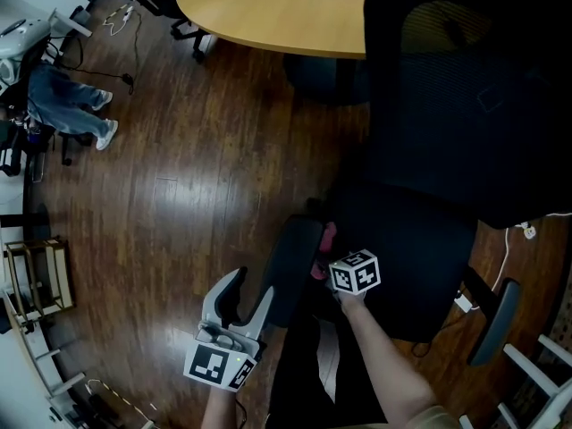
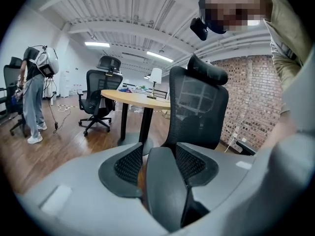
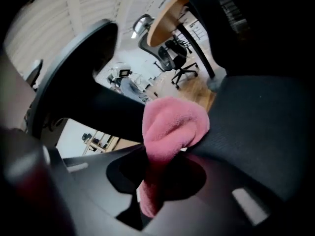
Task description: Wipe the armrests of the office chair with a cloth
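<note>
The right gripper [image 3: 157, 173] is clenched on a pink cloth [image 3: 172, 127], whose bunched end sticks out past the jaws and lies against the inner side of the armrest [image 1: 293, 262], at its far end, next to the black seat [image 1: 411, 266]. The left gripper [image 2: 158, 154] is closed round the near end of that same armrest. Its right pad lies against the armrest, and a sliver of floor shows beside its left pad.

The armrest is on the left side of the office chair. The other armrest [image 1: 493, 320] stands well apart on the right. The mesh backrest [image 1: 465, 105] rises on the far side.

The chair stands on a dark, glossy wooden floor [image 1: 197, 177]. Beyond it is a round pale-wood table [image 1: 277, 12]. A white cable [image 1: 508, 244] runs along the floor to the right of the seat. At the far left a person in jeans [image 1: 67, 105] stands among other chairs, and a low wooden rack [image 1: 36, 275] sits at the left edge. The left gripper view shows a brick wall [image 2: 246, 97] on the right and a white ribbed ceiling [image 2: 123, 14] with strip lights.
</note>
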Available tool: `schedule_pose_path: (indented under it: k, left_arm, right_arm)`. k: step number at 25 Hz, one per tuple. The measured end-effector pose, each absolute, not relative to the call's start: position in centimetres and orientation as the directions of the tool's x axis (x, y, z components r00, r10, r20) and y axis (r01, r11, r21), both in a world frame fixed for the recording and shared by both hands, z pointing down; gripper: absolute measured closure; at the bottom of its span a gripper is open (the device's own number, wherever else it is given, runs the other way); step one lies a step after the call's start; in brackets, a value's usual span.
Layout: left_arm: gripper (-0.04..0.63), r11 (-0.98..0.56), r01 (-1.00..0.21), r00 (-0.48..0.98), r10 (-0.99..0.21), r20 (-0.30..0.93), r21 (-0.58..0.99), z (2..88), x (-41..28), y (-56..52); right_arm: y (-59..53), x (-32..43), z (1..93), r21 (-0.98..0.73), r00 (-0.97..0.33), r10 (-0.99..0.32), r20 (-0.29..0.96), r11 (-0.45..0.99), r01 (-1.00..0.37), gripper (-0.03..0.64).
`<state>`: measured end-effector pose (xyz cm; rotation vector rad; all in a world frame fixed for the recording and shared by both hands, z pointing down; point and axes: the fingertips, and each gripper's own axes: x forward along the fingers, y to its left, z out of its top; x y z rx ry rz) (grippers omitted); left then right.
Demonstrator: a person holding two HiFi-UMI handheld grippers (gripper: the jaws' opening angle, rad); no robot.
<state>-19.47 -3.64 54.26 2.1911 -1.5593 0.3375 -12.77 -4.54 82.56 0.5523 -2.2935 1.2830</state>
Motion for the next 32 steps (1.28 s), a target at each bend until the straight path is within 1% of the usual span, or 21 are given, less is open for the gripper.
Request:
schedule_pose_path:
  k: [2, 4, 6, 8, 11, 13, 17, 19, 22, 25, 29, 32]
  left_arm:
    - [0.394, -0.282, -0.941, 0.336, -0.834, 0.437, 0.186, 54.3, -19.6, -3.5]
    - [0.394, -0.285, -0.944, 0.330, -0.836, 0.438, 0.167, 54.2, -19.7, -3.5]
    - [0.396, -0.288, -0.946, 0.325, -0.838, 0.438, 0.151, 54.0, -19.9, -3.5]
    - [0.397, -0.289, -0.946, 0.325, -0.836, 0.442, 0.149, 53.5, -20.0, -2.9]
    - [0.399, -0.289, -0.945, 0.327, -0.832, 0.447, 0.155, 51.5, -20.0, -1.8]
    - [0.399, -0.285, -0.945, 0.327, -0.838, 0.437, 0.161, 49.7, -20.0, -1.9]
    - [0.402, -0.275, -0.942, 0.331, -0.862, 0.383, 0.193, 47.1, -19.1, -2.3]
    - [0.405, -0.281, -0.936, 0.341, -0.876, 0.342, 0.213, 45.1, -18.3, -2.1]
    - [0.407, -0.306, -0.926, 0.356, -0.902, 0.244, 0.222, 40.5, -17.1, -3.7]
    - [0.408, -0.315, -0.926, 0.349, -0.925, 0.153, 0.209, 37.7, -15.9, -5.5]
    - [0.413, -0.336, -0.925, 0.356, -0.930, 0.089, 0.179, 33.2, -14.2, -5.1]
    - [0.414, -0.359, -0.921, 0.369, -0.928, 0.043, 0.150, 30.0, -13.4, -4.9]
  right_arm:
    - [-6.2, -12.5, 84.4, -0.683, -0.804, -0.100, 0.586, 0.472, -0.557, 0.549]
    - [-7.1, -12.6, 85.1, -0.690, -0.812, -0.051, 0.582, 0.498, -0.526, 0.553]
    - [-7.6, -12.4, 84.8, -0.679, -0.807, -0.030, 0.590, 0.523, -0.515, 0.555]
    - [-7.5, -11.9, 83.0, -0.652, -0.799, -0.040, 0.600, 0.555, -0.517, 0.554]
    - [-6.7, -10.0, 77.7, -0.626, -0.809, -0.107, 0.579, 0.578, -0.524, 0.552]
    - [-6.4, -8.7, 72.1, -0.612, -0.838, -0.156, 0.523, 0.615, -0.497, 0.552]
    - [-4.7, -6.0, 59.8, -0.536, -0.916, -0.208, 0.343, 0.757, -0.373, 0.552]
    - [-3.9, -4.2, 54.5, -0.488, -0.928, -0.242, 0.285, 0.796, -0.358, 0.554]
    - [-5.8, -1.8, 47.0, -0.409, -0.925, -0.325, 0.199, 0.830, -0.380, 0.552]
    - [-8.2, 0.3, 42.4, -0.364, -0.913, -0.395, 0.098, 0.840, -0.403, 0.552]
    - [-8.3, 3.2, 36.0, -0.311, -0.879, -0.477, 0.008, 0.834, -0.455, 0.552]
    - [-8.2, 5.2, 30.8, -0.207, -0.845, -0.534, -0.040, 0.831, -0.516, 0.551]
